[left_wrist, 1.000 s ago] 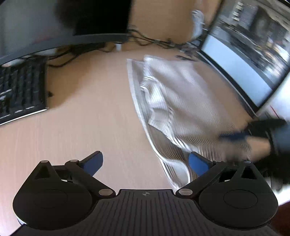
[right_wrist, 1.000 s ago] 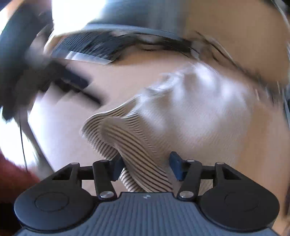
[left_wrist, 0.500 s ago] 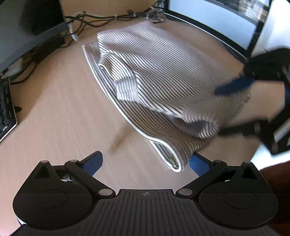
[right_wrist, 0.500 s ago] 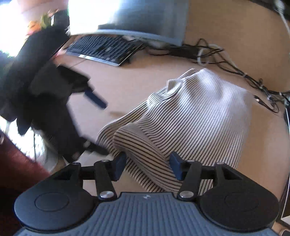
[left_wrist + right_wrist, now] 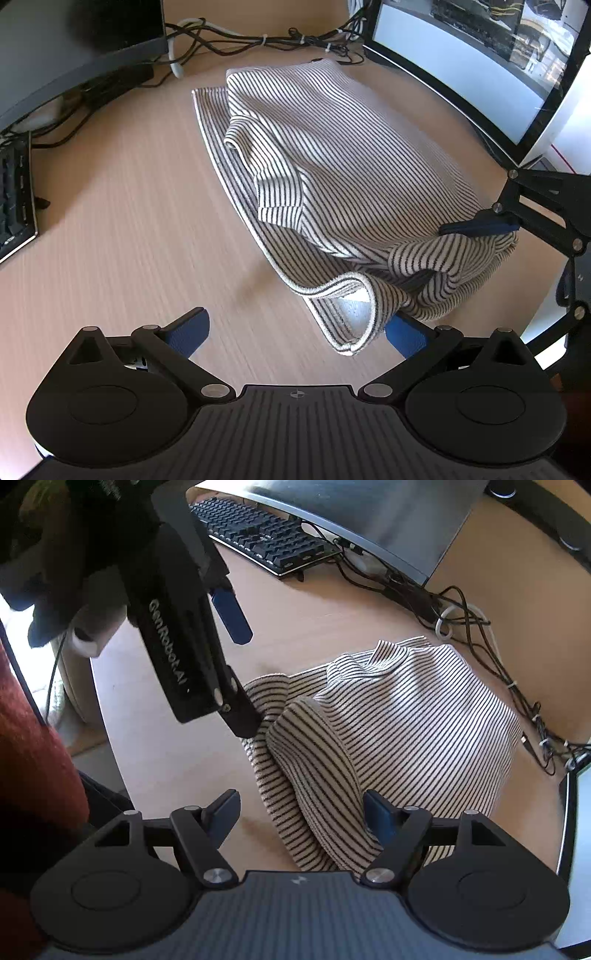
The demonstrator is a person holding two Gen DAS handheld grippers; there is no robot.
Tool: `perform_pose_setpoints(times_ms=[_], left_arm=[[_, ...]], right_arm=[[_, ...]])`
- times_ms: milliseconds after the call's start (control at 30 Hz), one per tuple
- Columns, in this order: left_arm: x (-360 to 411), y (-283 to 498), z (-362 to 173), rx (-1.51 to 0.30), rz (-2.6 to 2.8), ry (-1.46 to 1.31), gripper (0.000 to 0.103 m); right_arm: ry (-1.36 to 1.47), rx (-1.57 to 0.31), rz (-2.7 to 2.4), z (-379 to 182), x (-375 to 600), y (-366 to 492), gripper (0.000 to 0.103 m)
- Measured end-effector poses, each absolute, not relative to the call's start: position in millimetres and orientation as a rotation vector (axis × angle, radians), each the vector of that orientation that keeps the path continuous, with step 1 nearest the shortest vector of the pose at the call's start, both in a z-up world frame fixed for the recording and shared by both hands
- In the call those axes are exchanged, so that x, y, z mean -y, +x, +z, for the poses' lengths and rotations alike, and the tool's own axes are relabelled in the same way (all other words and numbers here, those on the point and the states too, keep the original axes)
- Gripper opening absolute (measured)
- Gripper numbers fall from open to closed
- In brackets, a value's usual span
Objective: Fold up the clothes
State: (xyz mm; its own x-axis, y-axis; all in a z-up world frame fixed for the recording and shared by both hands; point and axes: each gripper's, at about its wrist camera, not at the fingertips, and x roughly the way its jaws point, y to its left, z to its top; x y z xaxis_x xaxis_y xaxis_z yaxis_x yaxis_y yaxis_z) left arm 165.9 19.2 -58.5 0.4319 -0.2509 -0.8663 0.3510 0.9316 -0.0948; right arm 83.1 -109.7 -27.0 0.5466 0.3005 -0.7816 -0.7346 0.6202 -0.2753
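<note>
Across the light wood-grain worktop (image 5: 122, 229) my two views meet from opposite sides. Largest on it is the black-and-white striped knit garment (image 5: 343, 166), lying partly folded toward the right-hand side of the worktop, its far end close to the tangle of dark cables (image 5: 258, 38) along the back edge. One striped sleeve (image 5: 273, 184) is laid over the body, and the near hem is lifted and curled over at the front edge. A curved dark monitor (image 5: 74, 40) stands at the back left corner and a lit screen (image 5: 469, 70) at the back right. A black keyboard (image 5: 262, 541) sits near the left edge under the monitor.

My right tongs (image 5: 301, 818) are spread wide, the bunched striped fold passing between the blue pads (image 5: 380, 818) without being pinched; from the left view one blue finger rests on top of the cloth. My left tongs (image 5: 295, 332) are likewise released, the right pad just under the curled hem, the left pad over bare wood.
</note>
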Motion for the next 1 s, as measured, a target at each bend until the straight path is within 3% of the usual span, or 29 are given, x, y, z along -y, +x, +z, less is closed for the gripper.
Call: perform_pose_setpoints(times_ms=[233,400,567,733,867,1000], left_arm=[[-21.6,168.1,-54.3,-1.027,-0.381,0.061,0.103],[-31.1,160.6,-39.2,-0.967,-0.451,0.072,0.103],[-36.5,152.8,-33.6,-0.937,-0.542,0.145,0.103],[-10.3,153.6,-52.5,-0.932,-0.534,0.281,0.103],[10.7,154.2,-67.6,-0.926,-0.527,0.389,0.103],[13.4,167.0,-70.1,-0.945,-0.469,0.342,0.103]], right_arm=[[-0.622,-0.763,0.645,-28.4,104.1,90.1,0.072],[-0.171,-0.925,0.613,-15.7,141.2,138.0,0.058],[0.060,-0.990,0.596,-16.6,163.3,157.2,0.056],[0.099,-0.998,0.582,-18.1,163.3,162.0,0.056],[-0.072,-0.960,0.602,-16.5,149.0,148.8,0.057],[-0.282,-0.904,0.599,-11.8,133.0,133.3,0.068]])
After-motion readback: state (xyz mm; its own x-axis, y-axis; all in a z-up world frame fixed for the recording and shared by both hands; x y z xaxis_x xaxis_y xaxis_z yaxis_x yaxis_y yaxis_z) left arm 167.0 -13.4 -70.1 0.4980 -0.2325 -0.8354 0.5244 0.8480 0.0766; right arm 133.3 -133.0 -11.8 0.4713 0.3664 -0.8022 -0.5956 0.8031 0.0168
